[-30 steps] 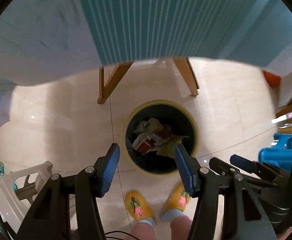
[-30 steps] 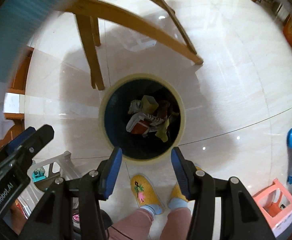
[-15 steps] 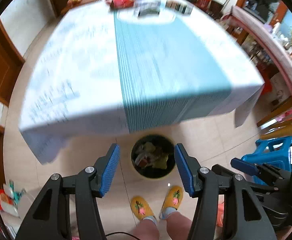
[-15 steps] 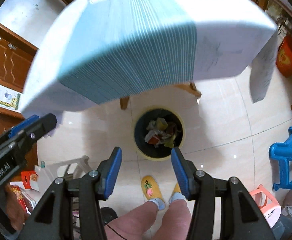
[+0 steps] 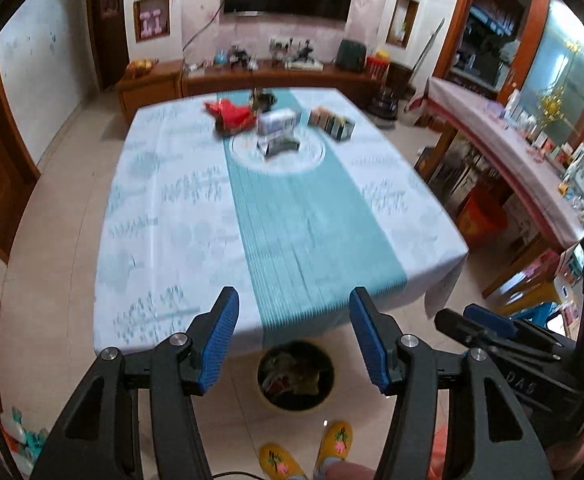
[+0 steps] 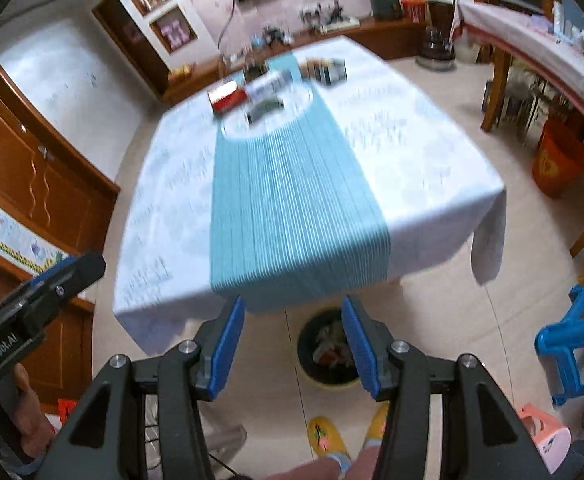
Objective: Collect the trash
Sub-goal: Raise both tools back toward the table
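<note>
The left tongs (image 5: 292,336) are spread wide with nothing between their blue pads, and the right tongs (image 6: 293,345) stand just as open and bare. Both are raised above the near edge of the table (image 5: 163,216), looking along its length toward the far wall.

The trash bin (image 5: 296,376) is a round, upright container standing on the tiled floor just under the near edge of the table, its open mouth facing up. In the right wrist view the trash bin (image 6: 328,354) shows between the two blue pads, holding a crumpled mix of wrappers with red and white pieces. The person's yellow slippers (image 5: 306,454) stand just near of it.

At the far end of the table lie several items, blurred by motion. A red packet (image 5: 229,114) sits at the far left of the group, its long axis running roughly left to right. A pale box (image 5: 277,122) lies just right of it, and a dark flat object (image 5: 281,146) lies nearer, on the white round patch of the cloth. A row of small boxes (image 5: 332,124) stands at the far right. Their finer details cannot be made out.
</note>
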{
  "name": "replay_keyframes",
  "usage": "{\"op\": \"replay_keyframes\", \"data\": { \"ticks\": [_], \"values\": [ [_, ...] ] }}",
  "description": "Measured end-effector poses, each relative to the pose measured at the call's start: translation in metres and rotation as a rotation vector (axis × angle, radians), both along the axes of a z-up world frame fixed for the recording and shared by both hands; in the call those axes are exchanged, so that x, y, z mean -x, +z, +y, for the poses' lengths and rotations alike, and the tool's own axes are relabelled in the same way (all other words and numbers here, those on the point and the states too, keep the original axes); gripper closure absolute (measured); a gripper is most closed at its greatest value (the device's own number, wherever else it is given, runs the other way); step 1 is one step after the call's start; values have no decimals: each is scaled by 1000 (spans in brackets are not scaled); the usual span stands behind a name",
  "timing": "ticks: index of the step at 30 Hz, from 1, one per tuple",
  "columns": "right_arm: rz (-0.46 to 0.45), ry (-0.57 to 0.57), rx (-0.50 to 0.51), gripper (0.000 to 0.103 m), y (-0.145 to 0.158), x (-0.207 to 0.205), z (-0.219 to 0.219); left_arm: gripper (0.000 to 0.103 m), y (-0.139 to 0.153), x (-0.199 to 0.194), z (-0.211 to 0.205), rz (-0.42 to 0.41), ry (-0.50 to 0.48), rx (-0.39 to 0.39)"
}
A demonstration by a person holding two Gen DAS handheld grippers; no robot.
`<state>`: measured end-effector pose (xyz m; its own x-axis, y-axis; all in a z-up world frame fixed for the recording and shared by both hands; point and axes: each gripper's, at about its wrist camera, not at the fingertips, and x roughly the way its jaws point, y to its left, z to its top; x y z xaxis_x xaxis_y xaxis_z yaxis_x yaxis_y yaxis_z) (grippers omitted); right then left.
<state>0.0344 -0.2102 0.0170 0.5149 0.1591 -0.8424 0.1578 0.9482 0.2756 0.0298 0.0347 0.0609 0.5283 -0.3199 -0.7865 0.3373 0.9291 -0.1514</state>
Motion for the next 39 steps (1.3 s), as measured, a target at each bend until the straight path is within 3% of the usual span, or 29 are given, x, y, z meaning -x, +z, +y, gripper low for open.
{"op": "replay_keyframes", "data": {
  "ticks": [6,11,15,18,27,35,39],
  "values": [
    [-94,-17,38,52,33,-12,4,42,21,-13,2,-56,-34,30],
    [-133,-16,61,52,45,-25,3,41,33,-28,-6,-84,-68,21],
    [-158,-10,69,52,53,-42,-6,31,36,-47,-13,-89,-63,11],
    [-159,1,75,52,54,-64,-17,30,33,-69,-21,-78,-53,-6],
    [-108,89,48,52,25,-180,-63,30,-6,-188,-68,-3,34,-133],
    [-46,191,31,52,-9,-303,-110,30,-78,-309,-131,104,44,-326],
    [-24,250,54,52,-35,-364,-129,30,-107,-351,-152,121,38,-366]
  ]
}}
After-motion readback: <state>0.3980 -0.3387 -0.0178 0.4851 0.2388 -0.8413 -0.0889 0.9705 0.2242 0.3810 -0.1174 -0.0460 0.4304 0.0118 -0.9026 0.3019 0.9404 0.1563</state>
